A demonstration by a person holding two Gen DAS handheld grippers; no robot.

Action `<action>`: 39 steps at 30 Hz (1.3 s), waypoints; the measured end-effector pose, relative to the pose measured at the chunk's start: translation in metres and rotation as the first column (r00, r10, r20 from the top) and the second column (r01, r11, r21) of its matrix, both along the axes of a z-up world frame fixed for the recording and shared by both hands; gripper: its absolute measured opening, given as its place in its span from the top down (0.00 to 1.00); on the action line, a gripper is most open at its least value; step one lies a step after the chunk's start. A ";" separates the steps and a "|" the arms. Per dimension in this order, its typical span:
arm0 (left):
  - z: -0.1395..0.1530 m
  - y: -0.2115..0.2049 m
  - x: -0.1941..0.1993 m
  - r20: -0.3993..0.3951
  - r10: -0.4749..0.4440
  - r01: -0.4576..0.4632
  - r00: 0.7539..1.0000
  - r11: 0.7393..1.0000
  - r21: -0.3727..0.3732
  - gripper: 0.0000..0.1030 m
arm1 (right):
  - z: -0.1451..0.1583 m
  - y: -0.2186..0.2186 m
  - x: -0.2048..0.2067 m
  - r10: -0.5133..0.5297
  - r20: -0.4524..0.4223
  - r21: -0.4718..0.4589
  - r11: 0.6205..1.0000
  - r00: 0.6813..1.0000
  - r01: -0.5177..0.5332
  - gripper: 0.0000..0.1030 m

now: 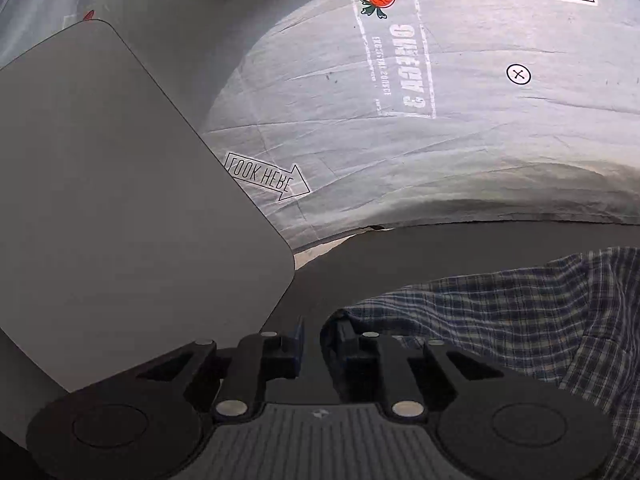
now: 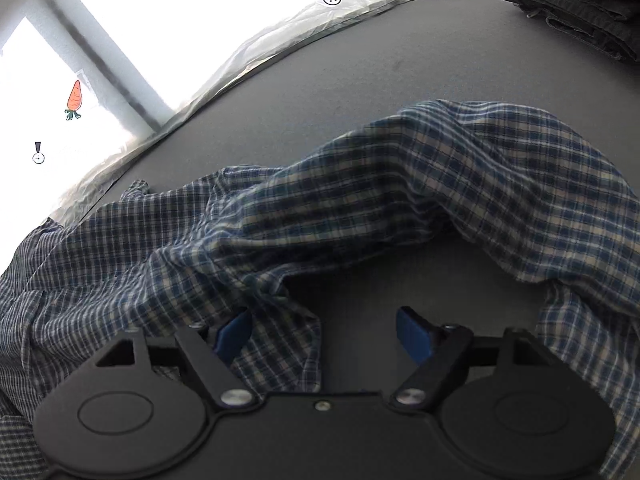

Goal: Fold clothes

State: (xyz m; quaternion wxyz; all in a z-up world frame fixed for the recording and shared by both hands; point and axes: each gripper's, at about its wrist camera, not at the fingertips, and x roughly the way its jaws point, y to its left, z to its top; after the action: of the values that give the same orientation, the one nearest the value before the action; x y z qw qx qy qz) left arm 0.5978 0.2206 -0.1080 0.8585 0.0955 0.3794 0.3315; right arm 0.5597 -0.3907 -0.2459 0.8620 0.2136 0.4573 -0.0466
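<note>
1. Left wrist view: a grey table meets a pale printed sheet at the far side, and a grey board stands at left. The left gripper is clenched on the edge of the plaid shirt, which spreads right.
2. Right wrist view: the shirt lies crumpled across the near table, dark folded clothes far right. The right gripper is released, jaws wide apart, with cloth draped against its left finger.

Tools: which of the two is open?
The right tool: its blue pads are spread wide over the plaid shirt. The left tool is nearly shut, pinching a shirt edge.
</note>
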 end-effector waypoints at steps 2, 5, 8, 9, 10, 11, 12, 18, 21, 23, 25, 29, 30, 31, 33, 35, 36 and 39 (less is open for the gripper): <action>-0.006 -0.004 -0.021 0.036 -0.031 0.035 0.999 0.990 -0.137 0.68 | 0.005 0.004 -0.005 0.015 0.009 -0.027 1.000 1.000 -0.015 0.22; -0.025 -0.028 -0.060 0.018 -0.135 0.135 0.991 0.956 -0.259 0.50 | 0.007 0.011 -0.014 0.040 -0.001 -0.028 0.999 0.999 -0.040 0.22; -0.058 -0.070 -0.098 -0.090 -0.236 0.212 0.968 0.953 -0.218 0.38 | 0.004 0.021 -0.022 0.081 -0.020 -0.006 0.997 0.997 -0.081 0.22; -0.067 -0.081 -0.112 -0.121 -0.256 0.227 0.959 0.950 -0.213 0.36 | 0.003 0.024 -0.025 0.097 -0.030 0.002 0.995 0.995 -0.097 0.22; -0.075 -0.089 -0.124 -0.139 -0.273 0.238 0.952 0.945 -0.226 0.36 | 0.002 0.029 -0.028 0.116 -0.048 0.011 0.993 0.992 -0.115 0.22; -0.080 -0.095 -0.136 -0.144 -0.287 0.244 0.947 0.935 -0.259 0.36 | 0.000 0.033 -0.031 0.138 -0.061 0.019 0.990 0.989 -0.137 0.22; -0.084 -0.099 -0.146 -0.140 -0.297 0.247 0.945 0.924 -0.292 0.36 | -0.001 0.036 -0.034 0.156 -0.074 0.021 0.988 0.985 -0.155 0.22; -0.092 -0.103 -0.178 -0.109 -0.275 0.215 0.955 0.898 -0.383 0.30 | -0.001 0.050 -0.060 0.243 -0.124 0.017 0.970 0.962 -0.243 0.23; -0.095 -0.093 -0.182 -0.101 -0.213 0.149 0.972 0.885 -0.441 0.30 | -0.002 0.055 -0.070 0.284 -0.112 0.044 0.959 0.952 -0.281 0.29; -0.097 -0.085 -0.187 -0.087 -0.181 0.115 0.980 0.863 -0.493 0.37 | -0.004 0.062 -0.075 0.323 -0.113 0.021 0.946 0.940 -0.323 0.45; -0.098 -0.081 -0.194 -0.087 -0.169 0.100 0.982 0.849 -0.518 0.78 | -0.003 0.066 -0.081 0.347 -0.121 -0.033 0.935 0.930 -0.354 0.71; -0.092 -0.079 -0.218 -0.081 -0.154 0.091 0.985 0.855 -0.511 0.96 | 0.002 0.051 -0.099 0.287 -0.078 -0.085 0.952 0.955 -0.293 0.97; -0.089 -0.079 -0.225 -0.080 -0.152 0.093 0.985 0.861 -0.500 0.97 | 0.004 0.045 -0.102 0.272 -0.067 -0.110 0.954 0.960 -0.278 0.99; -0.085 -0.078 -0.233 -0.082 -0.151 0.092 0.985 0.868 -0.488 0.97 | 0.008 0.039 -0.105 0.253 -0.053 -0.148 0.955 0.966 -0.258 0.99; -0.075 -0.077 -0.253 -0.087 -0.140 0.083 0.986 0.877 -0.473 0.97 | 0.016 0.024 -0.108 0.220 -0.018 -0.167 0.961 0.975 -0.220 0.99; -0.069 -0.072 -0.274 -0.106 -0.106 0.045 0.989 0.886 -0.462 0.97 | 0.024 0.011 -0.111 0.170 0.005 -0.213 0.963 0.985 -0.165 1.00; -0.069 -0.068 -0.284 -0.125 -0.082 0.015 0.989 0.888 -0.459 0.97 | 0.027 0.007 -0.113 0.162 0.009 -0.240 0.958 0.987 -0.155 1.00; -0.081 -0.056 -0.309 -0.218 -0.009 -0.089 0.976 0.895 -0.437 0.96 | 0.031 -0.003 -0.121 0.139 0.012 -0.250 0.959 0.990 -0.132 1.00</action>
State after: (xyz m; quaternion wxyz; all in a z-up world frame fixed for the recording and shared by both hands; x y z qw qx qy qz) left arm 0.2892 0.1644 -0.1889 0.8046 -0.0757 0.5371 0.2418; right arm 0.4390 -0.3938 -0.2150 0.8899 0.0727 0.4485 -0.0413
